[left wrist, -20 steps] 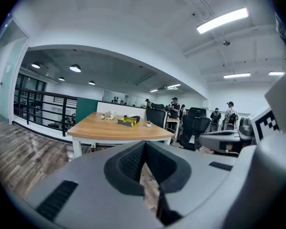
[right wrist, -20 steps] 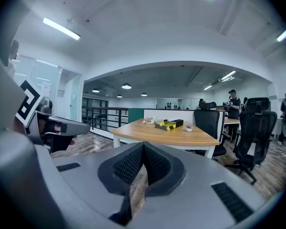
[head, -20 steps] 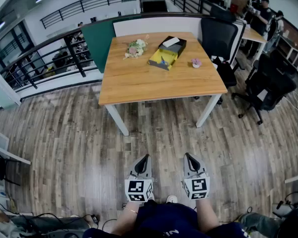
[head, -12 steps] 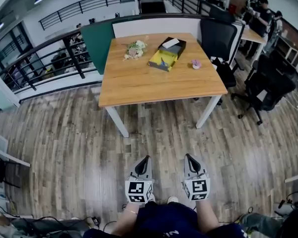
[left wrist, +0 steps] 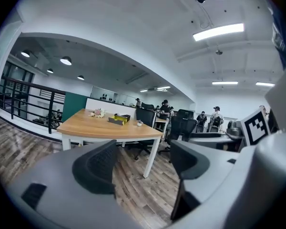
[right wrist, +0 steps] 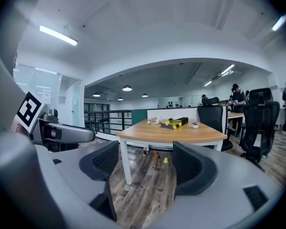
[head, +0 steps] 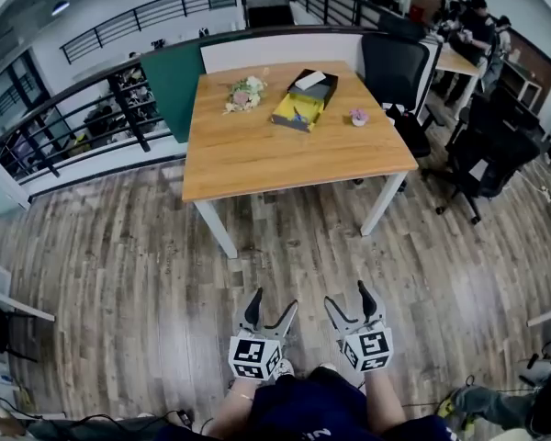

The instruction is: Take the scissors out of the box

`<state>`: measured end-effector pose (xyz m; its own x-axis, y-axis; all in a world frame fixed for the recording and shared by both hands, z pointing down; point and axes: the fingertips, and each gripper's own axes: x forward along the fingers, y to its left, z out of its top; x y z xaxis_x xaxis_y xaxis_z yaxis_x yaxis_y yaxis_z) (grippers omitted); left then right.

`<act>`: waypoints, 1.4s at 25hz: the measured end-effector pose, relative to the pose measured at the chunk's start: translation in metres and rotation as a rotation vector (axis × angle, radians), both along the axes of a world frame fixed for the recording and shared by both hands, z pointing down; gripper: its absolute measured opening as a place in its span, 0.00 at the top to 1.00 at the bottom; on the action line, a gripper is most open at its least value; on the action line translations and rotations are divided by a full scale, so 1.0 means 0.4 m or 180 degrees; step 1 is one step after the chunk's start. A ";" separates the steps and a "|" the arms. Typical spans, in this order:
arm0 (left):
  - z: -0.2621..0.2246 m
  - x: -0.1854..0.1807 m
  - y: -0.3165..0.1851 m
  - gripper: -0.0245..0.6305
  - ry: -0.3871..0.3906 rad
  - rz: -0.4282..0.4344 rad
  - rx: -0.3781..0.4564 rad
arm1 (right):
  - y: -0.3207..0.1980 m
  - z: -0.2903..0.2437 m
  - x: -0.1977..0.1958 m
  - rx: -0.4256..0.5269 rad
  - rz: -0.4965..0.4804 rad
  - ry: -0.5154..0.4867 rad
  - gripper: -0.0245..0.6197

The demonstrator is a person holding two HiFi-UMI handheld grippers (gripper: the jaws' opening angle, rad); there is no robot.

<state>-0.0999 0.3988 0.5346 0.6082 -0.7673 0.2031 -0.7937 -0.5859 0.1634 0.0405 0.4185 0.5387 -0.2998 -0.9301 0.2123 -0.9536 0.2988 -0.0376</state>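
Observation:
An open yellow-and-black box (head: 302,105) lies at the far side of a wooden table (head: 285,159), with something blue, probably the scissors (head: 295,113), inside it. The box (left wrist: 119,119) is small and distant in the left gripper view, and the box (right wrist: 175,123) is just as far off in the right gripper view. My left gripper (head: 273,303) and right gripper (head: 347,298) hang side by side over the wooden floor near my body, well short of the table. Both stand open with nothing between the jaws.
A flower bunch (head: 242,93) and a small pink pot (head: 358,116) share the table with the box. Black office chairs (head: 399,70) stand at its right. People (head: 473,16) work at desks back right. A black railing (head: 64,118) runs along the left.
Both grippers' jaws have spread from closed to wide open. The head view has shifted slightly; the hands stay low in front of me.

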 end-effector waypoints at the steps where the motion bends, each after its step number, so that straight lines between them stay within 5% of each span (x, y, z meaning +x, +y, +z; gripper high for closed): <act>1: 0.002 -0.006 0.002 0.45 -0.0021 0.0043 0.0008 | 0.003 0.001 -0.006 0.0012 0.0048 0.0022 0.43; 15: 0.039 -0.043 -0.048 0.44 -0.0048 0.0165 -0.0066 | -0.048 0.026 -0.035 -0.0007 0.0233 0.0029 0.50; 35: 0.042 0.174 -0.488 0.44 -0.0039 -0.0362 -0.0166 | -0.563 0.032 0.143 -0.0040 -0.0492 0.0110 0.54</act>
